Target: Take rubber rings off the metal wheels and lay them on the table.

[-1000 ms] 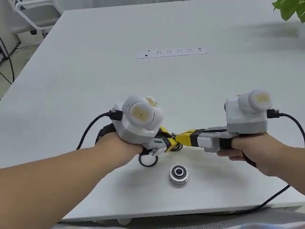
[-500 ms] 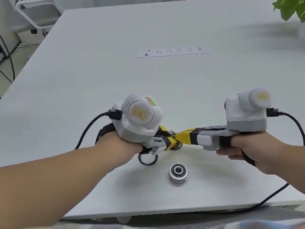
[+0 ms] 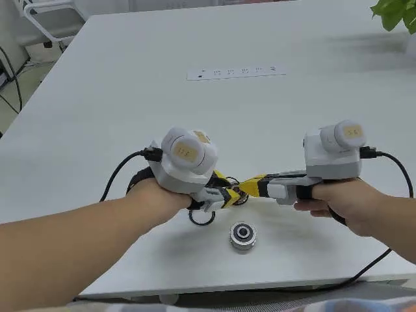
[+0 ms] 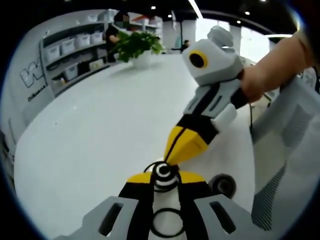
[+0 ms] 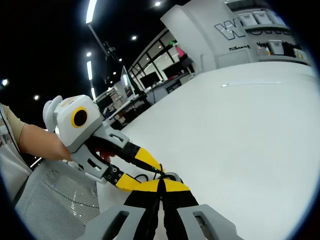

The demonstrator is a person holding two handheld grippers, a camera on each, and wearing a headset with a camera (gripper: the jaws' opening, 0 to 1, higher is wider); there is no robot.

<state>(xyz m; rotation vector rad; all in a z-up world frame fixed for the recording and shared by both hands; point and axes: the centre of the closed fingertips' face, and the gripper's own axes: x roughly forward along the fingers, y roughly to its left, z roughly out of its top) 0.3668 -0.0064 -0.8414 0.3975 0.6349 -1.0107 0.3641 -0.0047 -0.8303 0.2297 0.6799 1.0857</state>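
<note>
At the near edge of the white desk (image 3: 130, 97), the left gripper (image 3: 226, 197) points inward from the person's left hand. Its fingers (image 4: 137, 182) are clamped on a small metal wheel (image 4: 164, 172), holding it just above the desk top. Straight below that, in the left gripper view, a loose black rubber ring (image 3: 202, 218) lies flat on the desk and is framed between the two fingers.

To the right, the right gripper (image 3: 246, 190) comes in nose to nose with the left one. Its fingers (image 5: 175, 192) are pressed together, and their yellow tips sit right at the rim of the held wheel. I cannot tell whether any rubber is pinched between them.

A second wheel (image 3: 243, 236) sits on the desk nearer the person, just beside the loose ring and below the meeting fingertips. Further back lies a white power strip (image 3: 236, 71), and green plant leaves (image 3: 395, 12) show at the far right corner.
</note>
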